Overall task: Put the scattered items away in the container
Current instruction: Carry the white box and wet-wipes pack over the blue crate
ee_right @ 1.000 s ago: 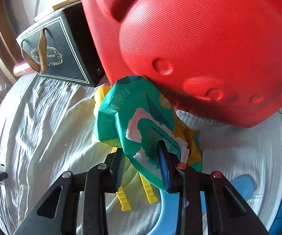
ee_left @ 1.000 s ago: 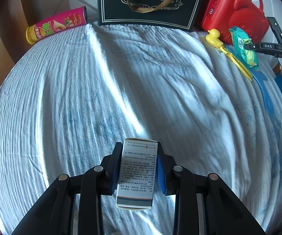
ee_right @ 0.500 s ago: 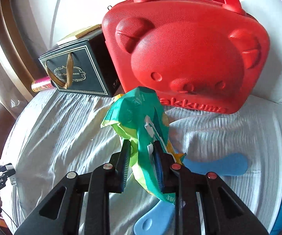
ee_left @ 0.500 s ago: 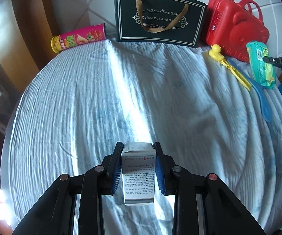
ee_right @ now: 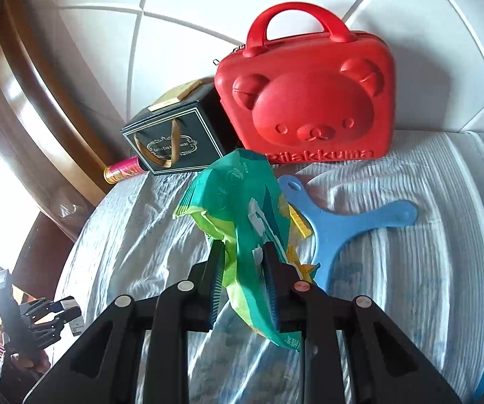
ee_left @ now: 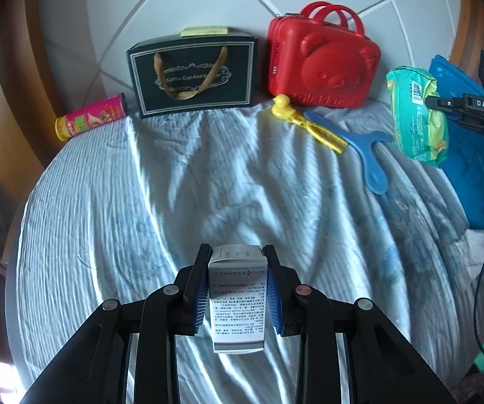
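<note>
My left gripper [ee_left: 236, 282] is shut on a white printed box [ee_left: 236, 303] and holds it above the white cloth. My right gripper [ee_right: 243, 281] is shut on a green snack packet [ee_right: 242, 215], lifted above the cloth; the packet also shows at the right of the left wrist view [ee_left: 416, 114]. A red bear-faced case [ee_right: 309, 101] stands closed at the back against the wall. A dark gift bag [ee_left: 193, 74] stands to its left. A yellow duck clip [ee_left: 305, 123] and a blue flat tool [ee_right: 339, 229] lie on the cloth before the case.
A pink chips tube [ee_left: 90, 121] lies at the back left by the wooden frame. A blue mesh panel [ee_left: 467, 155] stands at the right edge. The wrinkled white cloth [ee_left: 174, 185] covers the round table. The left gripper shows low left in the right wrist view [ee_right: 70, 309].
Both grippers have risen and drawn back from the rear items, each still holding its item. The green packet has been lifted away from the red case and the duck clip.
</note>
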Demonstrator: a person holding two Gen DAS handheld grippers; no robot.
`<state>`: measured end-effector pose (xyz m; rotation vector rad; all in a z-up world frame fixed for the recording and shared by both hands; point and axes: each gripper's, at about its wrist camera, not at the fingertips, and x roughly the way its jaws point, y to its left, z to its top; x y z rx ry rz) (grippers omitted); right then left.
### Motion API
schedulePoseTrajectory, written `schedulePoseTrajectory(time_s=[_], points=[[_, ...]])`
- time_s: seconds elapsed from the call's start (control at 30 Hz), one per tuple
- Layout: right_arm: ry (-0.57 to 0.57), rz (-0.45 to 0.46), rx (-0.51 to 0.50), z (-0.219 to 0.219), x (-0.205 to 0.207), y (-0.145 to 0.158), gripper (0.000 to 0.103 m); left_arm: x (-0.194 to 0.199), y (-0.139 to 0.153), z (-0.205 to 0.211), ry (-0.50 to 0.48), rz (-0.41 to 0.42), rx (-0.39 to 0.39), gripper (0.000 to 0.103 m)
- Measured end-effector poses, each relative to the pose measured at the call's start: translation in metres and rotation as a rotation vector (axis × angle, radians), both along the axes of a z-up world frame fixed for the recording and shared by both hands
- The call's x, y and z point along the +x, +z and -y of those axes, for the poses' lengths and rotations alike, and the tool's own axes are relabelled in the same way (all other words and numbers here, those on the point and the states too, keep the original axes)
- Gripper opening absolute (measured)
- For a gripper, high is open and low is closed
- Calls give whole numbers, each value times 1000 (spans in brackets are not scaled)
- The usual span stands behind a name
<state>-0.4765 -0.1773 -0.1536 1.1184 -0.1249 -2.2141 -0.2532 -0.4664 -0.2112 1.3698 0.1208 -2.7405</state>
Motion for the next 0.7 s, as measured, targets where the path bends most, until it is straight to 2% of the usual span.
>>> schedulePoseTrajectory(time_s=[0.2, 0.4, 0.53, 0.7], points=[[-44, -72, -44, -42, 66, 46, 23, 9, 45, -66, -116, -70, -19, 29], [-119, -192, -77, -98, 129, 104, 23, 7, 98, -160, -299, -185, -35, 29], [-186, -301, -100, -153, 169, 150, 23, 3, 146, -232, -412, -273, -11, 29], [-296, -446, -114, -247, 209, 203, 23, -3, 211, -339, -532, -381, -2, 29]])
